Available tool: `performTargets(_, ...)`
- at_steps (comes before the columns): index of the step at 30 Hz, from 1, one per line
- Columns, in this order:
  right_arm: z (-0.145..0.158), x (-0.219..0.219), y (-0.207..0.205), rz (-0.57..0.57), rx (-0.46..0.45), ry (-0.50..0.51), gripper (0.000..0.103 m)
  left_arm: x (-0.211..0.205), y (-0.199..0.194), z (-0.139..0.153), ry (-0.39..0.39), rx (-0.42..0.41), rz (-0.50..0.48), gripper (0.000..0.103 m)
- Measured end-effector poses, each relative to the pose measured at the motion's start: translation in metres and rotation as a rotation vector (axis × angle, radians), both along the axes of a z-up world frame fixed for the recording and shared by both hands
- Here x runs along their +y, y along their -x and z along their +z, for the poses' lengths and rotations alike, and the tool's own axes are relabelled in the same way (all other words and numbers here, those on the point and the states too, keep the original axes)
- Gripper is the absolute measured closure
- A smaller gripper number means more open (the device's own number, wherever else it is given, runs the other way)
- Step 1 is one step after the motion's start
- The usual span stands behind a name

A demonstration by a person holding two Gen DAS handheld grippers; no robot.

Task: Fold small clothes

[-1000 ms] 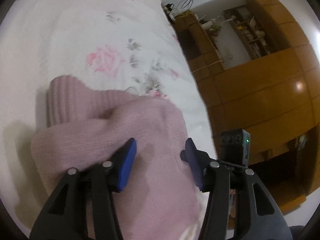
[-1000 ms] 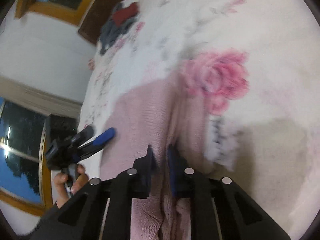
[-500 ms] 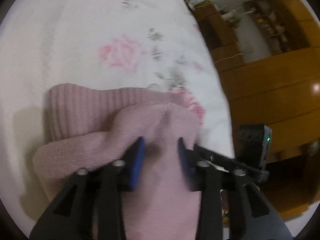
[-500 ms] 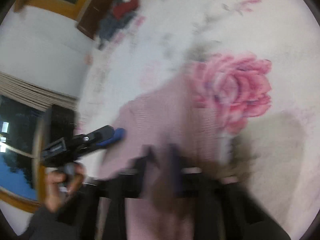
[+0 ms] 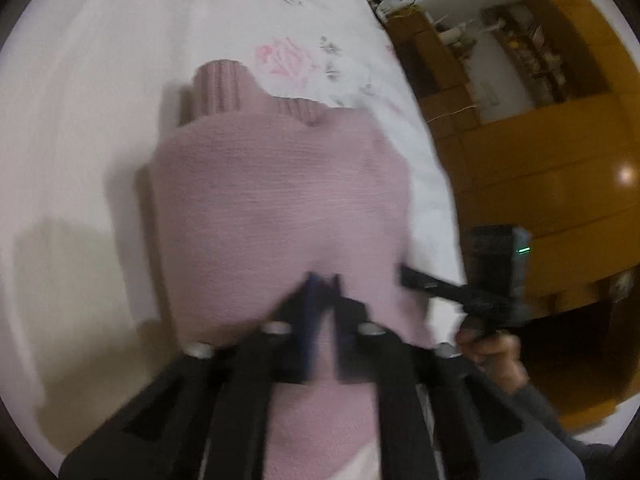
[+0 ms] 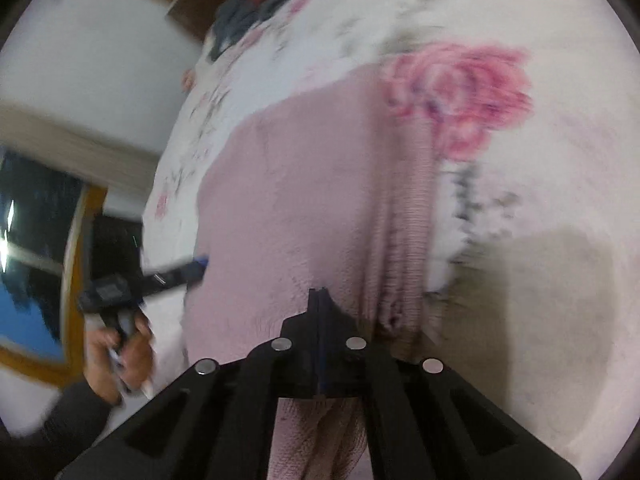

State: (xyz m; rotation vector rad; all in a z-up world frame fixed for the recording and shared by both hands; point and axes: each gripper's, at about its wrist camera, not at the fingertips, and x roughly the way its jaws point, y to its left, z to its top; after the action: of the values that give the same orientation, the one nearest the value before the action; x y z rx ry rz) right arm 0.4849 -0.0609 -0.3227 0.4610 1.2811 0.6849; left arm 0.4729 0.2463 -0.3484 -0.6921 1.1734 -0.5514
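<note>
From the left wrist, a pink knit sweater (image 5: 280, 200) lies spread on the floral bedspread (image 5: 100, 80), its ribbed part at the far end near a printed rose. The left gripper (image 5: 322, 280) has its two blue-padded fingers drawn nearly together over the near edge of the knit, pinching a ridge of it; the view is blurred, but cloth runs between and under the fingers. Off to the right, just past the sweater's side, the right gripper (image 5: 412, 278) reaches in, a hand (image 5: 492, 356) wrapped on its handle. Behind stands a wooden cabinet (image 5: 540, 160).

From the right wrist, the same sweater (image 6: 300, 200) fills the middle of the bed (image 6: 560, 160), with a folded ribbed band running along its right side next to a large pink rose. The right gripper (image 6: 319, 292) is pressed tight on the knit's near edge, no gap showing between the fingers. At left, the left gripper (image 6: 200, 264) touches the sweater's side, held by a hand (image 6: 116, 356). Dark and red clothes (image 6: 256, 4) lie at the far end of the bed.
</note>
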Motion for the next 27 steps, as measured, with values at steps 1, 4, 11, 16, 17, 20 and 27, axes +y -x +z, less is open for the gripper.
performTargets(1,0.006,0.000,0.003,-0.005,-0.010,0.019,0.103,0.002,-0.001,0.005,-0.006,0.003,0.013,0.100)
performTargets(4,0.038,0.005,0.024,0.034,-0.063,-0.011,0.101,-0.001,0.017,0.041,0.028,-0.091,-0.027,0.076)
performTargets(11,-0.005,0.004,0.039,0.052,0.006,0.083,0.103,-0.013,0.019,0.008,-0.080,-0.001,-0.041,0.102)
performTargets(16,0.031,0.009,0.069,0.036,-0.059,-0.011,0.099,-0.011,0.050,0.037,-0.048,-0.051,-0.048,0.037)
performTargets(17,0.027,0.011,0.073,0.051,-0.058,0.007,0.098,-0.015,0.055,0.033,-0.072,-0.042,-0.061,0.036)
performTargets(20,-0.013,0.011,0.074,0.056,0.016,0.088,0.103,-0.022,0.072,0.018,-0.161,-0.007,-0.096,0.036)
performTargets(27,0.040,-0.036,0.047,-0.118,0.017,-0.109,0.021,0.035,0.110,0.040,-0.051,-0.077,0.044,0.011)
